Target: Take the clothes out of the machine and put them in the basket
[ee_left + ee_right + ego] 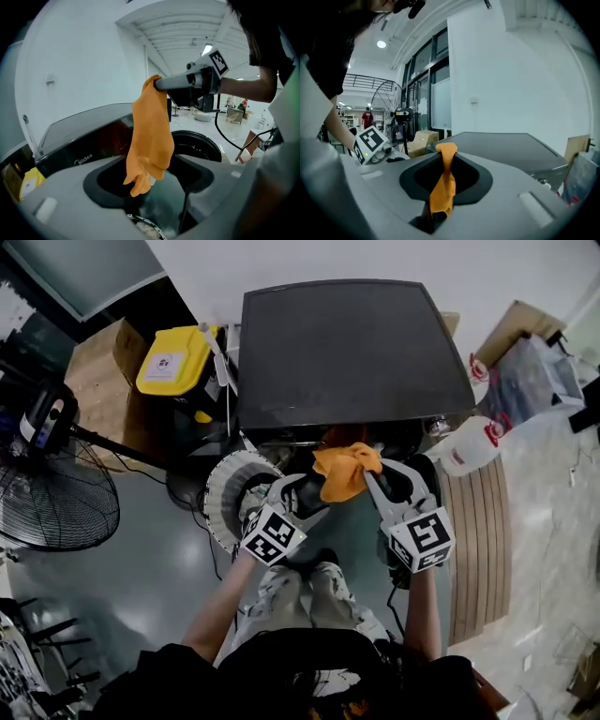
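Since it must clear the drum mouth, right gripper (446, 152), jaws pinching crumpled orange cloth (345, 472), holds it above dark-lidded grey washing machine (347, 352). Left gripper (305, 491): jaws spread, empty, near that machine's opening. White ribbed plastic basket (217, 486) beside the machine, awaiting it.

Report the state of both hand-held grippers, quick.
Left hand-held gripper: open, holding nothing.
Right hand-held gripper: closed on the orange cloth.
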A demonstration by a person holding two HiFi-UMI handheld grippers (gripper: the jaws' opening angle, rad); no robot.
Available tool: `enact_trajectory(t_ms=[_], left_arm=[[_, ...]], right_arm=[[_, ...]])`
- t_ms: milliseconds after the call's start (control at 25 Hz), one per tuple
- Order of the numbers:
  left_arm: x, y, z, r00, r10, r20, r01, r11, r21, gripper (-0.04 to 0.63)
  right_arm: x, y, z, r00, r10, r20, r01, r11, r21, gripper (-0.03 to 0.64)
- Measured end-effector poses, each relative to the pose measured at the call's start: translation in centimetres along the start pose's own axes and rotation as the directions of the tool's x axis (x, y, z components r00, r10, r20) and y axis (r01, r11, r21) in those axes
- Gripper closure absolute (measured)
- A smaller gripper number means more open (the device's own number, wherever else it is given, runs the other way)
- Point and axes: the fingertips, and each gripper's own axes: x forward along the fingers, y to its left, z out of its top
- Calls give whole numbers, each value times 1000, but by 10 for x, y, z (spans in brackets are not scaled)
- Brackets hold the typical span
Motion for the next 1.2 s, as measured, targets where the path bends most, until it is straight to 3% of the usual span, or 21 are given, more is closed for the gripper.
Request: enact_trajectory(t_ms=[240, 400, 560, 600, 640, 720, 840, 920, 1040, 1200], left_arm=[[29, 6, 3, 1000, -10, -7, 10, 999, -49, 221], [53, 2, 10, 998, -57, -8, 57, 997, -47, 208], [74, -11, 2, 995, -83, -63, 81, 996, -37, 213], [77, -13, 1, 995, -76, -66, 73, 997, -40, 231], [78, -14, 0, 996, -62, -61, 60, 997, -39, 311], [75, -12, 2, 999, -28, -36, 26, 999, -38, 563], [60, -9, 6, 1000, 0, 20, 2, 997, -83, 567], [38, -4, 12, 996, 31, 80, -18, 987, -158, 569], [-11, 11, 32, 970, 96, 221, -31, 959, -281, 570], [-91, 36, 66, 886, 226, 405, -71, 929, -363, 572]], right_arm=[[-26, 1, 49, 994, 59, 97, -53, 997, -64, 537], [-50, 3, 85, 980, 101, 173, -86, 992, -87, 537], [-71, 3, 120, 960, 121, 254, -98, 990, -98, 537], [-75, 4, 128, 954, 130, 272, -107, 989, -100, 537], [-77, 6, 136, 948, 142, 286, -117, 988, -104, 537], [-79, 6, 142, 946, 148, 288, -117, 986, -123, 537], [-76, 2, 140, 955, 124, 270, -91, 987, -131, 537], [-75, 2, 133, 961, 126, 246, -93, 986, -140, 537], [-69, 11, 133, 962, 141, 235, -107, 983, -153, 537], [-50, 39, 150, 950, 183, 252, -139, 973, -183, 537]])
